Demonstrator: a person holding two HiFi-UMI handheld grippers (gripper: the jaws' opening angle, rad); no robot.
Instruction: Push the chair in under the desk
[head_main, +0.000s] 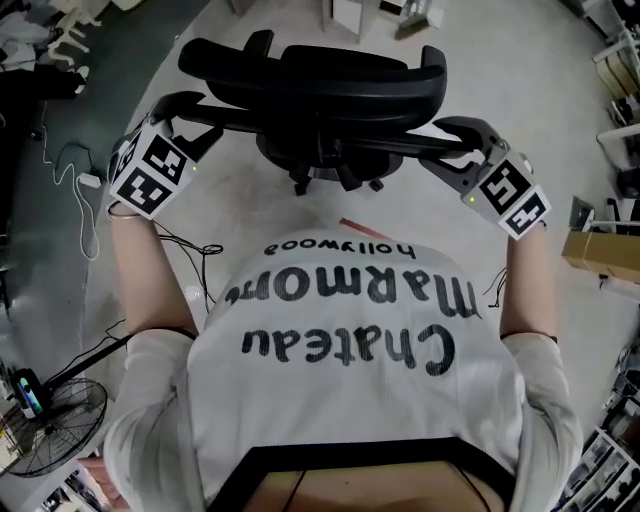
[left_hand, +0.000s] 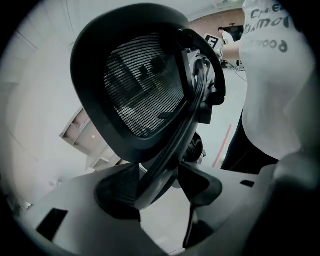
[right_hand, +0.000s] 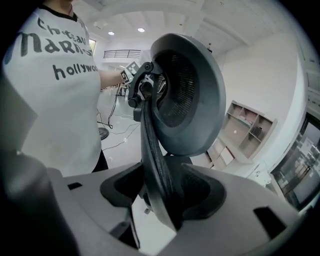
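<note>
At opposite edges of the office chair's mesh backrest (head_main: 310, 85), left gripper (head_main: 198, 122) and right gripper (head_main: 450, 147) each clamp its rim, jaws fairly wide.

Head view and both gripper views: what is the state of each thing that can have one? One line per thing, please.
office chair: upright, not under a desk.
left gripper: tongs closed on the side edge of the backrest.
right gripper: tongs closed on the backrest's other side edge.
floor fan: running or not, cannot tell.
</note>
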